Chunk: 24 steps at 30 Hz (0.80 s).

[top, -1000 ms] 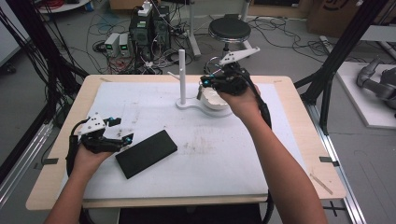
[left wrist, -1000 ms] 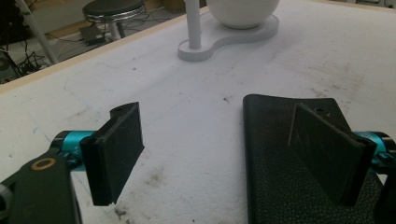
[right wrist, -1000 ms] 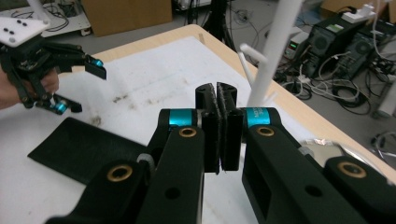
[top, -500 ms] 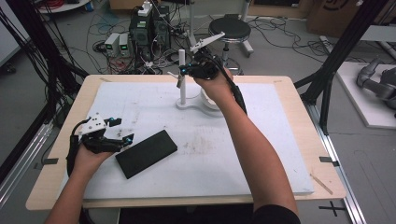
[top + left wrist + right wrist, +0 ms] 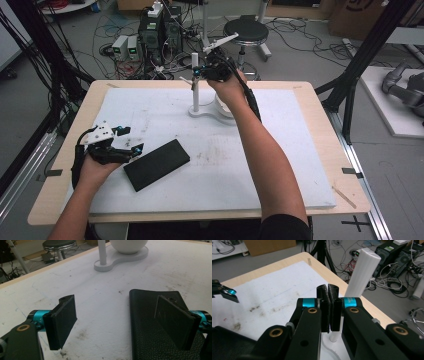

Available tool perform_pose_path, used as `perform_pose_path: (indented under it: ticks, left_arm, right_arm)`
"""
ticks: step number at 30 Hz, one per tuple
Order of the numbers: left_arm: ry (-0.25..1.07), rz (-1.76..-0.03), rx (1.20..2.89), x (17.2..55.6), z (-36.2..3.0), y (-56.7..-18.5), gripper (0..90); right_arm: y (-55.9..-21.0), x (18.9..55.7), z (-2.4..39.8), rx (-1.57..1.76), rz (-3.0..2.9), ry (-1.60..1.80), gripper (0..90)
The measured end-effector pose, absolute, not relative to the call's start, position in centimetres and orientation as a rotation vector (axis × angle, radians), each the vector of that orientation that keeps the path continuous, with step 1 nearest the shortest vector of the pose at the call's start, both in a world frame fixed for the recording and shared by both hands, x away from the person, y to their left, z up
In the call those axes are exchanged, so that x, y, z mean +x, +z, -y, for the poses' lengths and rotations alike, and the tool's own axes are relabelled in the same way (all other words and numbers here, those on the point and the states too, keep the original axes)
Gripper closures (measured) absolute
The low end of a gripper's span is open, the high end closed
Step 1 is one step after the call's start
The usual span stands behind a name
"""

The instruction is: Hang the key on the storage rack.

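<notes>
My right gripper (image 5: 200,75) was up at the white post (image 5: 195,82), my left gripper (image 5: 127,140) low beside the black case (image 5: 156,164).

The right fingers (image 5: 329,300) were pressed together with nothing between them, and the post rose just past their tips, slightly to one side; I could not tell whether they touched it. The post stood on a white base (image 5: 120,258) with a white bowl (image 5: 128,245) beside it, far ahead of my left fingers (image 5: 65,317). Those were spread wide over the tabletop (image 5: 280,150); one hung above bare white board, the other over the near end of the case, which lay flat. I held nothing in them.
</notes>
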<state>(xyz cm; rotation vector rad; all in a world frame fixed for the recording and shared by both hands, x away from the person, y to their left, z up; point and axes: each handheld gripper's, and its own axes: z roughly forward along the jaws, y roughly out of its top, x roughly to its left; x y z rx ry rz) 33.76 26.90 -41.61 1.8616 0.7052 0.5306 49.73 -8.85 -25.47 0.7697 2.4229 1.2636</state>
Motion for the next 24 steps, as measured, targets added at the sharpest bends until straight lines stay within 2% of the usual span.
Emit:
perform_pose_path:
  ticks: [10,12,14,15,16,18,19,24]
  left_arm:
    - [0.531,-0.704,1.866,33.7,-26.9,-41.6,17.7]
    - [0.529,-0.706,1.865,33.8,-26.9,-41.6,17.7]
    - [0.528,-0.705,1.864,33.8,-26.9,-41.6,17.7]
    - [0.526,-0.704,1.865,33.8,-26.9,-41.6,17.7]
    - [0.524,-0.702,1.867,33.8,-26.9,-41.7,17.7]
    - [0.522,-0.701,1.870,33.8,-26.9,-41.7,17.7]
    - [0.521,-0.702,1.872,33.8,-26.9,-41.7,17.7]
    - [0.513,-0.695,1.893,33.7,-26.8,-41.8,17.7]
  right_arm:
    - [-25.8,50.3,9.2,0.815,-2.399,1.256,89.4]
    - [-25.8,50.2,9.4,0.831,-2.373,1.279,83.9]
    - [-25.7,50.1,9.6,0.840,-2.376,1.289,82.7]
    - [-25.5,49.8,10.0,0.845,-2.367,1.306,75.5]
    - [-25.5,49.8,10.0,0.845,-2.367,1.306,75.5]
    - [-25.5,49.3,10.4,0.847,-2.365,1.334,66.4]
    - [-25.5,48.6,10.9,0.849,-2.346,1.332,56.9]
    - [-25.5,46.5,11.9,0.842,-2.358,1.338,49.1]
